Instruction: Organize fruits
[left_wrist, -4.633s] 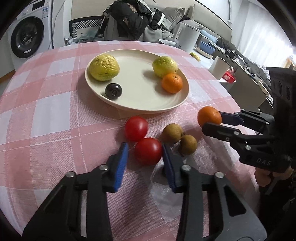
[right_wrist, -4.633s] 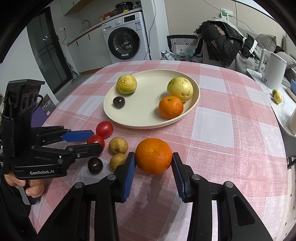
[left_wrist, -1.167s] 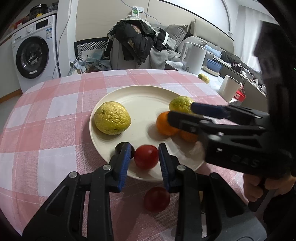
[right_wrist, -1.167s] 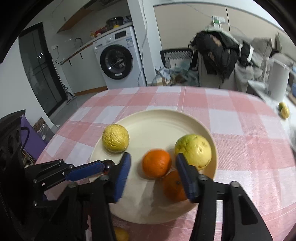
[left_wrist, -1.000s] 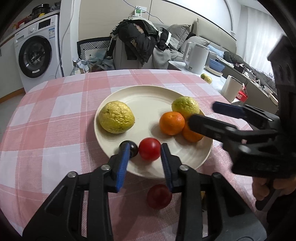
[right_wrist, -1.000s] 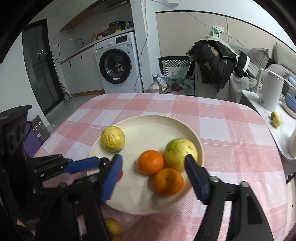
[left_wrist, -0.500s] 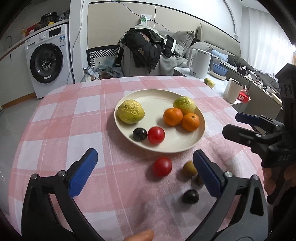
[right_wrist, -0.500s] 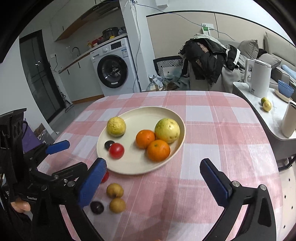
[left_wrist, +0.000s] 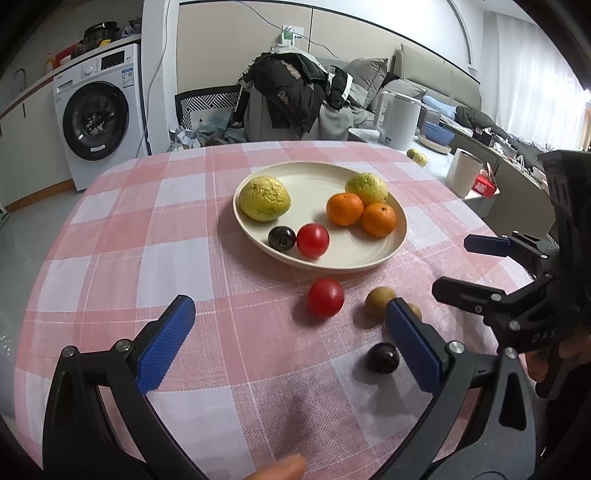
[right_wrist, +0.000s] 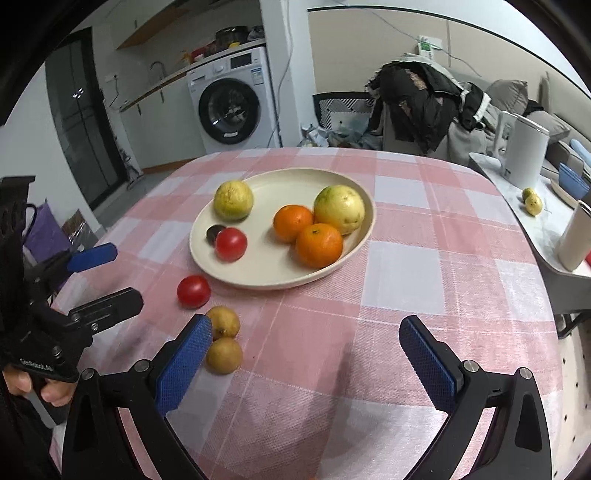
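A cream plate (left_wrist: 384, 251) (right_wrist: 280, 280) holds two yellow-green fruits, two oranges (left_wrist: 378, 219) (right_wrist: 318, 245), a red tomato (left_wrist: 312, 240) (right_wrist: 231, 244) and a dark plum (left_wrist: 281, 238). On the pink checked cloth before it lie a second tomato (left_wrist: 325, 297) (right_wrist: 193, 291), two brown fruits (left_wrist: 379, 301) (right_wrist: 223, 355) and a dark plum (left_wrist: 383, 357). My left gripper (left_wrist: 291, 332) is open wide and empty, held back near the front edge. My right gripper (right_wrist: 310, 343) is open wide and empty, also held back.
A side counter at the right holds a white kettle (right_wrist: 522, 155), a white cup (left_wrist: 463, 171) and small yellow fruits (right_wrist: 532, 201). A chair heaped with clothes (left_wrist: 291, 92) stands behind the table. A washing machine (left_wrist: 96, 110) stands at the back left.
Both grippers let go of their fruits on the plate, the left a tomato and the right an orange, opened wide, and drew back toward the table's front edge.
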